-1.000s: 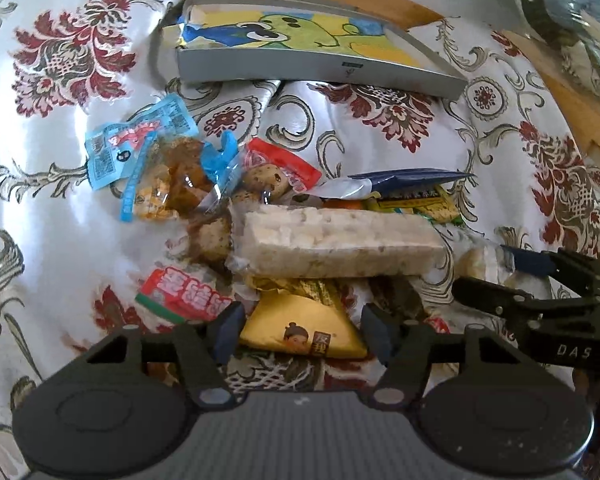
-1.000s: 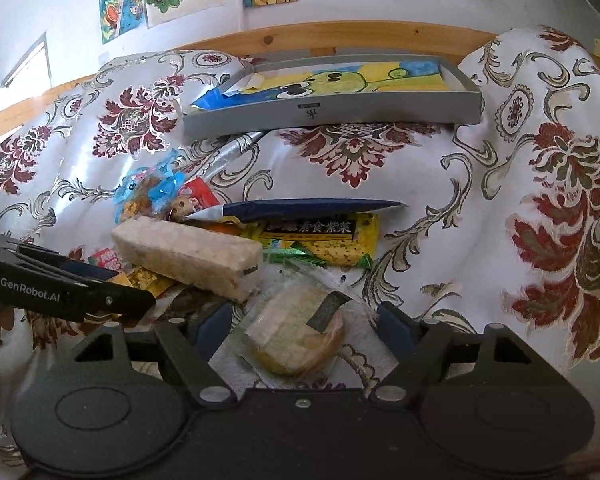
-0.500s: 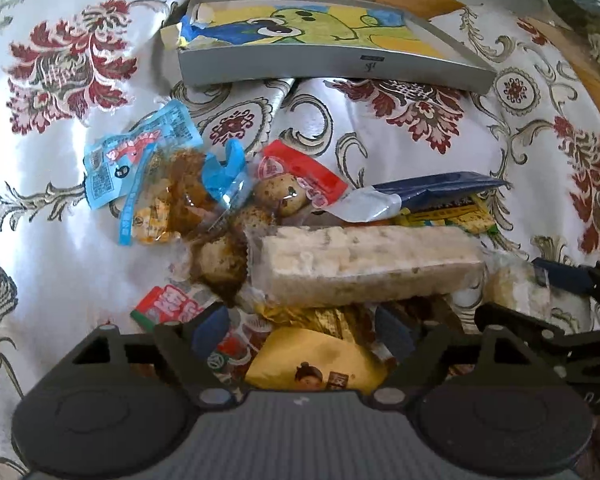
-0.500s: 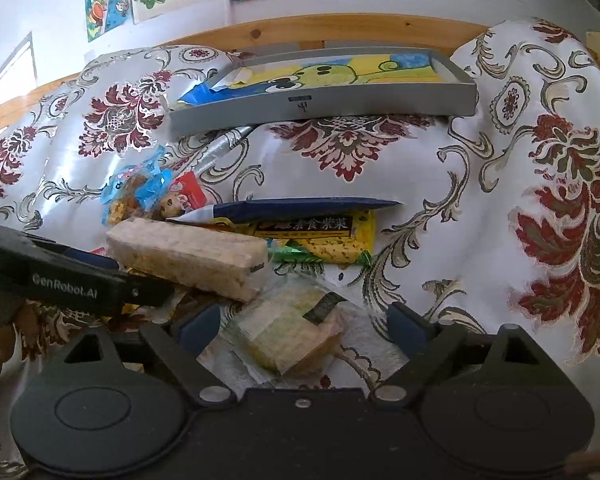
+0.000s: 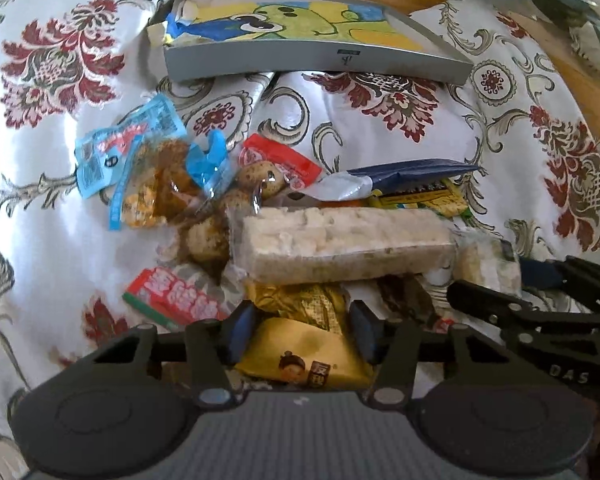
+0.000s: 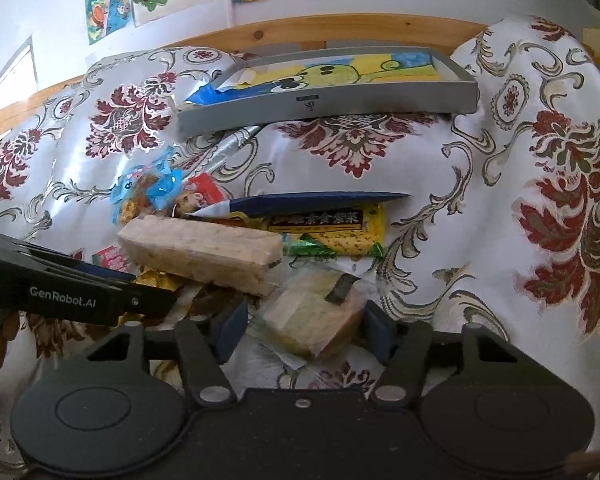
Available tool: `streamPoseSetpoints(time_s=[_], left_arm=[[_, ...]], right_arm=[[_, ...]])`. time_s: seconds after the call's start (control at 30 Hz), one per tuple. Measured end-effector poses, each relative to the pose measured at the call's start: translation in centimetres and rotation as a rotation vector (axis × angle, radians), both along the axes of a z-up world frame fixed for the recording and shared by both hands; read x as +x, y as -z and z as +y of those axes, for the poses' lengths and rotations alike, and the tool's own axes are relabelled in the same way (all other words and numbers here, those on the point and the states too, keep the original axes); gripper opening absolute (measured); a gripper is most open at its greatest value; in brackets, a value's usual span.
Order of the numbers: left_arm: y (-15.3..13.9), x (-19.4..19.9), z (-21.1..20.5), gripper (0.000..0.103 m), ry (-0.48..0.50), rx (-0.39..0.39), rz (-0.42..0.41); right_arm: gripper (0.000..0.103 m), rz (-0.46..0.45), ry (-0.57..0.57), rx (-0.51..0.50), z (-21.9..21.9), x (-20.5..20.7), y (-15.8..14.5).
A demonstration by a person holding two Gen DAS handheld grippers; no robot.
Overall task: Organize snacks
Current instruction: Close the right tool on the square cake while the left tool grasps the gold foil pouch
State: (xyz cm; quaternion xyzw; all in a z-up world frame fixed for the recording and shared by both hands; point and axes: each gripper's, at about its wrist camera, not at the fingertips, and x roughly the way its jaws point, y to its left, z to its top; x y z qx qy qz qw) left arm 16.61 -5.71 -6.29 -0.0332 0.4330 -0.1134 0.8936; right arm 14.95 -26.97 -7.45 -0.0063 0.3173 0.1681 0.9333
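I find left tongs (image 5: 298, 336) spread around a yellow foil snack packet (image 5: 304, 360); right tongs (image 6: 306, 330) spread around a clear-wrapped pale cake slice (image 6: 312, 316)

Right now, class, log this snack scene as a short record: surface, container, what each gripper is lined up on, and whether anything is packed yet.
surface: floral cloth
container: grey tray, at the far side, behind the pile
tray contents: a drawing lines it; no snacks seen inside
left gripper: jaws open either side of the yellow packet
right gripper: jaws open either side of the clear-wrapped cake
pile centre: long rice bar, resting on other packets
packed so far: nothing visible
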Motion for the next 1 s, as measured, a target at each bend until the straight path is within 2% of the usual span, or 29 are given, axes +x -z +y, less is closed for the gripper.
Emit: streamPoseSetpoints(time_s=[0.2,0.3,0.67,0.77,0.9,1.0], left_arm=[[-0.4,-1.8,0.1,0.055,-0.001,-0.027,0.015],[-0.4,-2.1,0.0,0.056,0.009,-0.014,0.01],[0.2,-0.4,-0.1,0.072,-0.011,-0.024,0.048],[0.2,-0.5,-0.3,0.071,-0.002,-0.014,0.045],[0.1,-0.8,-0.1,0.058,0.002,-0.015,0.039],[-0.1,-0.9,0.1,0.056,-0.01,-0.027,0.042]], right_arm=[[0.06,-0.001,0.006,0.018,-0.3,-0.5,-0.2],[0.06,0.002,0.008,0.021,-0.4,-0.7,-0.2],[0.06,0.019,0.001,0.036,-0.5,-0.4,0.1],[0.058,0.011,-0.003,0.033,-0.4,-0.5,0.1],[0.056,0.001,-0.009,0.026,-0.3,-0.5,0.0],[0.054,-0.012,-0.014,0.02,-0.1,-0.7,-0.1]])
